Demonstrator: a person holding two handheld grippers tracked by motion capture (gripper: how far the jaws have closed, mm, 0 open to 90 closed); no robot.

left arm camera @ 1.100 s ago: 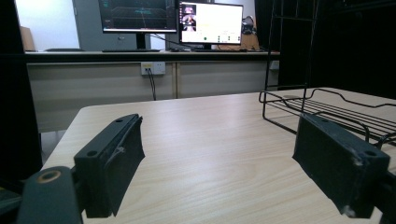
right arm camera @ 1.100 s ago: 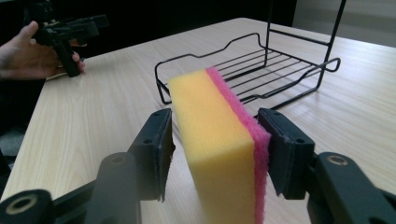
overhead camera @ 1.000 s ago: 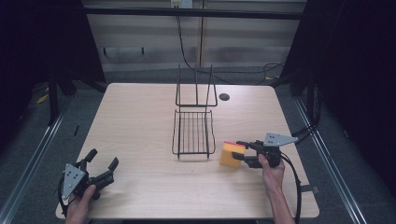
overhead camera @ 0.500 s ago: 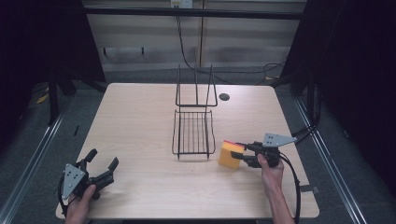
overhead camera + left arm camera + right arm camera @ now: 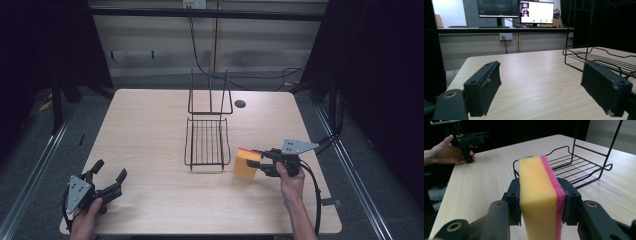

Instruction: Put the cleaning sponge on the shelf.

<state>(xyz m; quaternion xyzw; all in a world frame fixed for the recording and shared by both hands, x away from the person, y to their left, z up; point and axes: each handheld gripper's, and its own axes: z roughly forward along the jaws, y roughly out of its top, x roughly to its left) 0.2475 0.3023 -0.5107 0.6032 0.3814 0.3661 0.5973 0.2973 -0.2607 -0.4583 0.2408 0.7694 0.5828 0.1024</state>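
so: sponge clamped, rack is next door

right gripper (image 5: 256, 166) has just been closing its jaws and now pinches a yellow sponge with a pink scrub layer (image 5: 245, 163) – pads pressing on both broad faces, sponge standing on edge. it sits at the table's (image 5: 150, 130) right half, just beside the near right corner of the black wire rack (image 5: 207, 142), apart from the wire as far as i can tell. left gripper (image 5: 106, 176) rests low at the near left corner, jaws wide apart, nothing between them.

likely step: carry the sponge into the rack's flat basket. to do it well – keep the squeeze steady since foam gives and can slip, lift enough to clear the raised front rim wire, come in over the basket and not against the two tall uprights at the back, set it down before letting go. tilted release could tip it through or off the grid.

view differences: right gripper view gives the grip itself – sponge (image 5: 541, 195) seated deep between the pads, pink layer on one side, rack (image 5: 579, 167) just past it, and the other hand with its gripper (image 5: 470, 138) far off. high view gives the layout and the gap between sponge and rack. left gripper view shows its own open jaws over bare tabletop, the rack's edge (image 5: 599, 58) at the side, and monitors (image 5: 516, 11) on a desk beyond – no sponge there.
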